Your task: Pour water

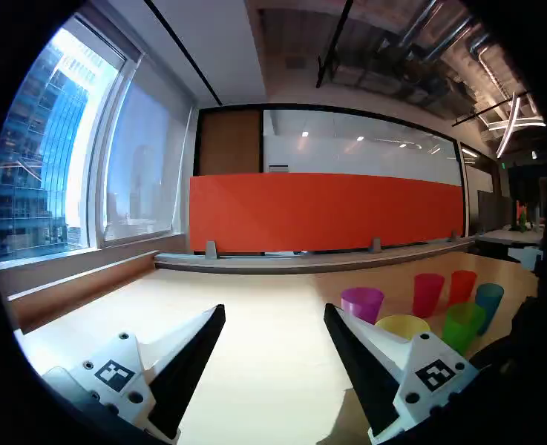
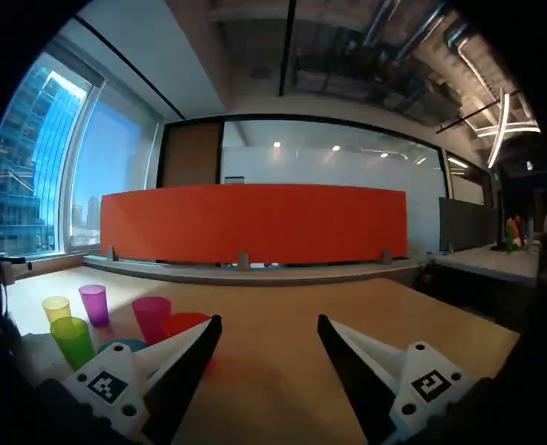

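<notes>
The left gripper (image 1: 273,310) is spread wide over the wooden table (image 1: 273,386), with nothing between its fingers. Ahead, to the right of its right finger, stand 6 cups: purple cup (image 1: 362,302), yellow cup (image 1: 402,325), pink cup (image 1: 427,293), red cup (image 1: 462,285), green cup (image 1: 462,326), teal cup (image 1: 489,302). All are upright, long axes vertical, mouths up. The right gripper (image 2: 268,320) is also spread and empty. In its view the cups sit ahead to the left, with the red and teal ones partly behind its left finger.
</notes>
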